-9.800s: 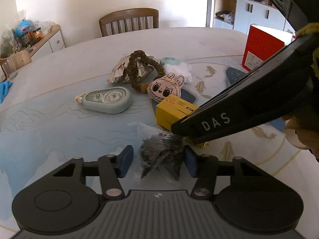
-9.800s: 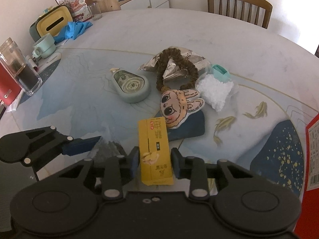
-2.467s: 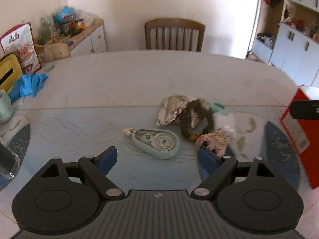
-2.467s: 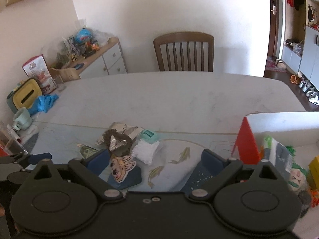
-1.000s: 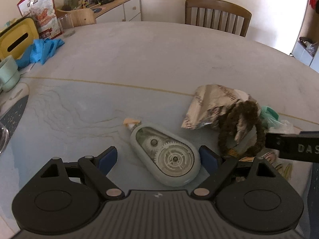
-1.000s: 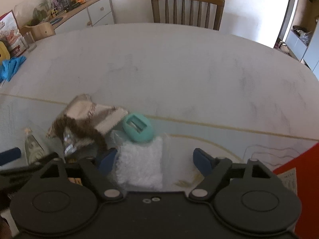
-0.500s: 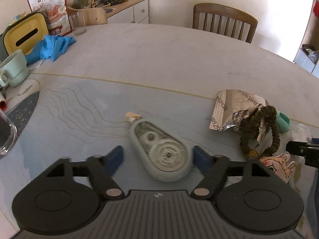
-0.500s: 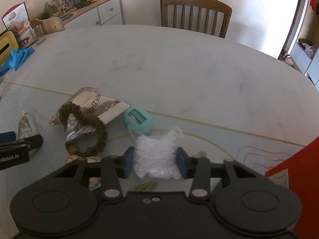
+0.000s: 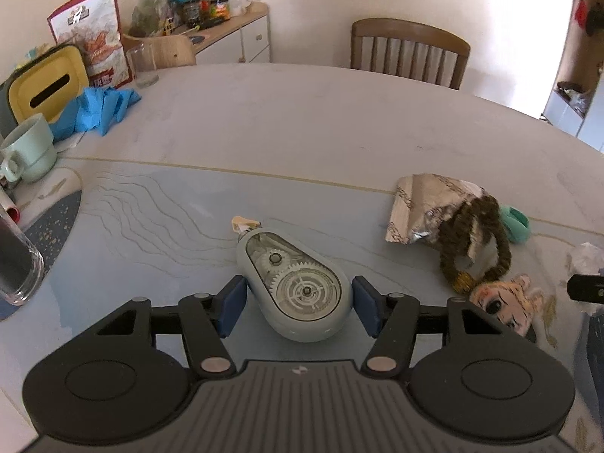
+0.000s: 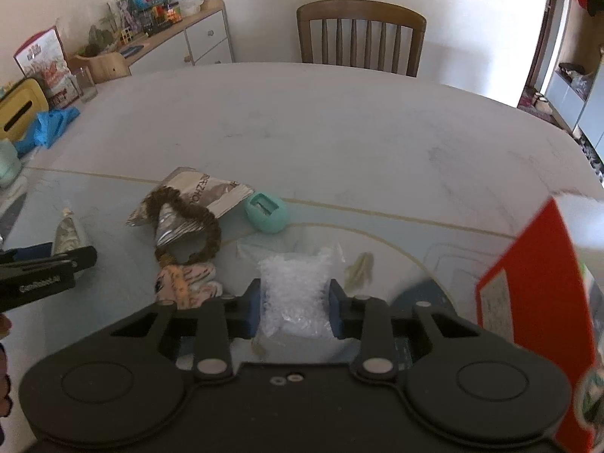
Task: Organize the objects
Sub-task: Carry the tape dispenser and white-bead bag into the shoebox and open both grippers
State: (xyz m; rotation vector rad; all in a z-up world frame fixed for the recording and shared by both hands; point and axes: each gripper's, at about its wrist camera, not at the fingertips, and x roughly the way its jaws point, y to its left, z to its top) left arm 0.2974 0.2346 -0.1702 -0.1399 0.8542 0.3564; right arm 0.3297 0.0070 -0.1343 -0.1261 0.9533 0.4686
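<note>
A pale green correction-tape dispenser [image 9: 298,287] lies on the table between the blue pads of my left gripper [image 9: 299,305], which press on its two sides. My right gripper [image 10: 294,309] has a clear bag of white beads [image 10: 292,283] between its pads; its jaws are closing and squeeze the bag. To the left of the bag are a bunny-face charm [image 10: 185,279], a brown bead ring [image 10: 188,222] on a foil packet [image 10: 204,192], and a teal oval piece [image 10: 266,213]. A red box [image 10: 536,302] stands at the right edge.
At the table's left edge stand a glass [image 9: 15,264], a mint mug [image 9: 28,151], blue gloves [image 9: 98,107] and a yellow tissue box [image 9: 41,88]. A wooden chair [image 9: 407,51] is at the far side. The left gripper's finger [image 10: 45,271] shows in the right wrist view.
Both pairs of jaws have closed, the left on the tape dispenser and the right on the bead bag. The right wrist view has shifted, and the red box now shows at its right edge.
</note>
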